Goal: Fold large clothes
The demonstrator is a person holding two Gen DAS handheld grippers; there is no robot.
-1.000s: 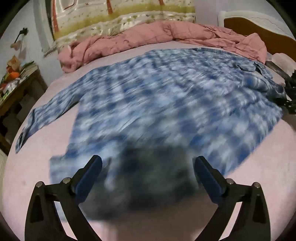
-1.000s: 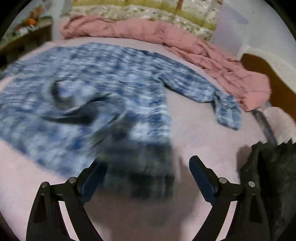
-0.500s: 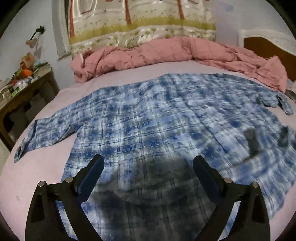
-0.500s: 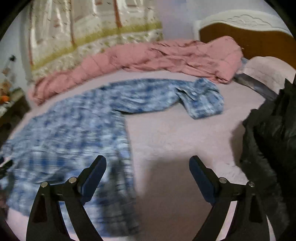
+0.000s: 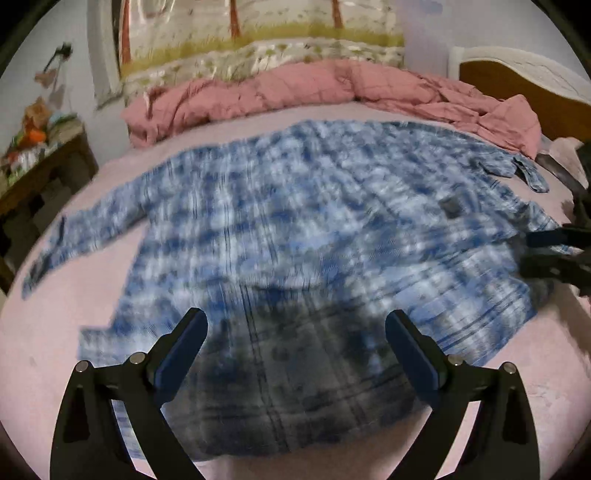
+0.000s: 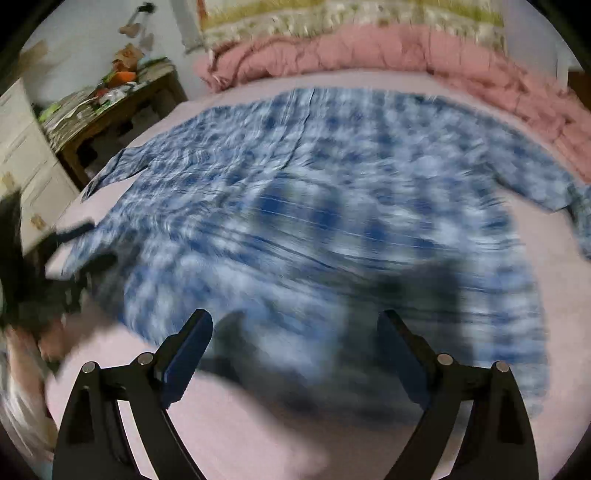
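My right claw has swung back over the plaid shirt; both claws gape empty, folding unstarted.

A pink-sheeted bed is filling the room, a rumpled pink quilt lying before a patterned curtain; a cluttered wooden side table is standing alongside.

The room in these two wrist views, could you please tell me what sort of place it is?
Most likely a bedroom: the plaid shirt is spread on a bed, a rumpled pink quilt lies along its far edge, and a headboard stands at one end.
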